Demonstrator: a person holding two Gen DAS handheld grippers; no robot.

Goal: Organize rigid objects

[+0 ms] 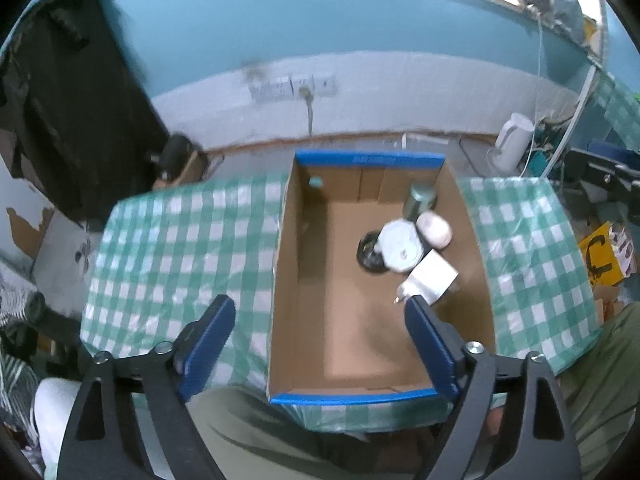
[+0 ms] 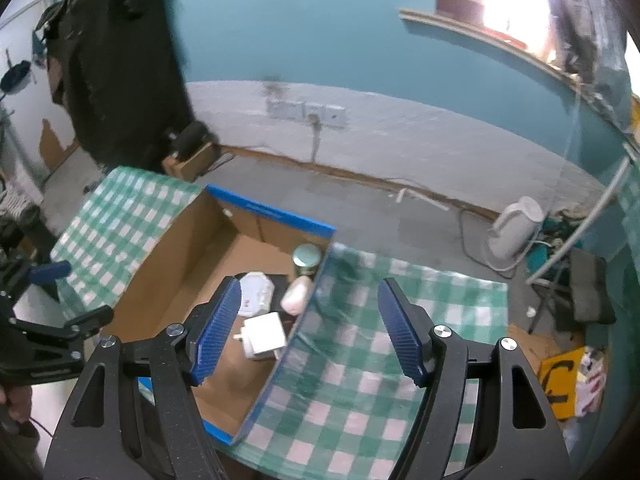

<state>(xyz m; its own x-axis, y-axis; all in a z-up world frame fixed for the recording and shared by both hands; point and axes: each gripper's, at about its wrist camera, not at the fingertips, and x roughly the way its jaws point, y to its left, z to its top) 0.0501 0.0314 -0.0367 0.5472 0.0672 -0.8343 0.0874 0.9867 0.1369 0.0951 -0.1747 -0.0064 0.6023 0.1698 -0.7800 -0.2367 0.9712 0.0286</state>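
Observation:
A brown cardboard box with blue rims (image 1: 360, 158) (image 2: 276, 214) sits on the green checked tablecloth (image 1: 180, 232) (image 2: 360, 360). Inside, at its right side, lie a metal can (image 1: 420, 198) (image 2: 307, 258), a pinkish oval object (image 1: 434, 229) (image 2: 297, 295), a white round object (image 1: 400, 245) (image 2: 256, 292) on a black disc (image 1: 368, 252), and a white plug adapter (image 1: 434, 276) (image 2: 264, 334). My left gripper (image 1: 320, 308) is open and empty above the box's near half. My right gripper (image 2: 310, 292) is open and empty above the box's right wall.
A white kettle (image 1: 512, 142) (image 2: 516, 228) stands on the floor at the right by cables. A yellow sign (image 1: 600, 254) (image 2: 560, 380) lies right of the table. Dark clothing (image 1: 68, 92) (image 2: 120, 60) hangs at the left. My left gripper's body (image 2: 44, 340) shows at the far left.

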